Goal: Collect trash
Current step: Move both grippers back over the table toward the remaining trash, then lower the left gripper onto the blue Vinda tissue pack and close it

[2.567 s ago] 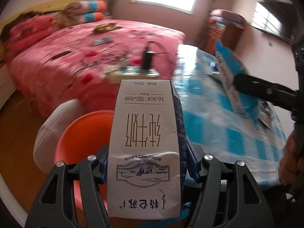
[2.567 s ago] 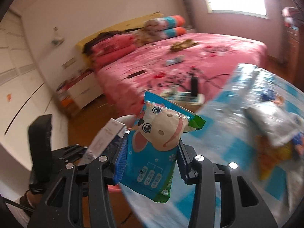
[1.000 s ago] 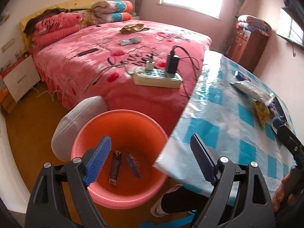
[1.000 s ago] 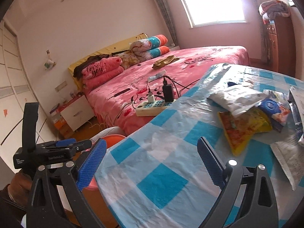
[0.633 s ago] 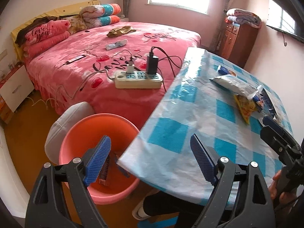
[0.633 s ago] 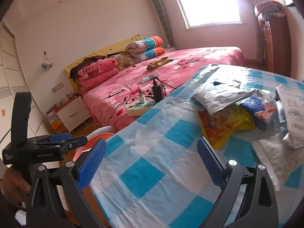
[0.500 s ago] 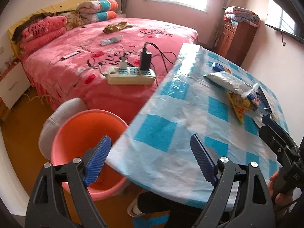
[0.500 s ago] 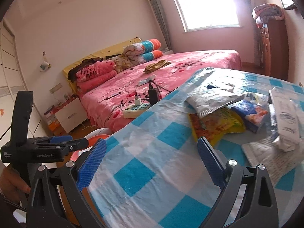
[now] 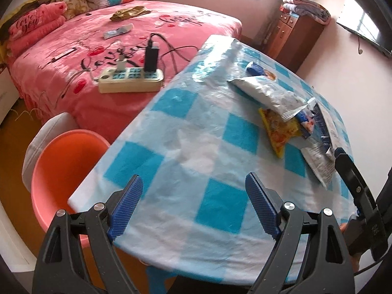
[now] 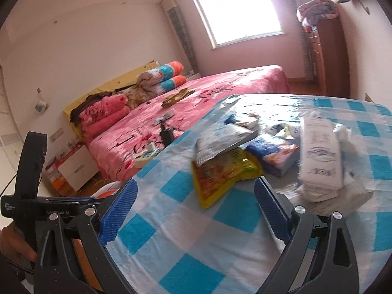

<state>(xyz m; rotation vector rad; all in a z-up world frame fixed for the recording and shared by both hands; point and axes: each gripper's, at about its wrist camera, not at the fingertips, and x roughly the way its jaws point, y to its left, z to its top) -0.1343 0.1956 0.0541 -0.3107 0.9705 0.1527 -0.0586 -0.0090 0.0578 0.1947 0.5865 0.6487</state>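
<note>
Trash lies in a pile on the blue-checked tablecloth (image 9: 220,203): a silver bag (image 9: 267,93), a yellow snack wrapper (image 9: 279,132) and a blue packet (image 9: 305,120). In the right wrist view the same pile shows the yellow wrapper (image 10: 220,174), the silver bag (image 10: 220,142), the blue packet (image 10: 272,152) and a white milk carton (image 10: 321,154). My left gripper (image 9: 193,205) is open and empty over the table's near edge. My right gripper (image 10: 193,210) is open and empty just short of the yellow wrapper. An orange bin (image 9: 63,166) stands on the floor left of the table.
A pink bed (image 9: 98,39) stands behind the table with a power strip (image 9: 129,80) and charger near its edge. A white stool (image 9: 46,132) is beside the bin. A wooden dresser (image 9: 296,36) stands at the far wall.
Both grippers dropped their items, the milk carton and the cartoon packet, at the bin and opened. Both have since swung right and forward over the table toward the trash pile.
</note>
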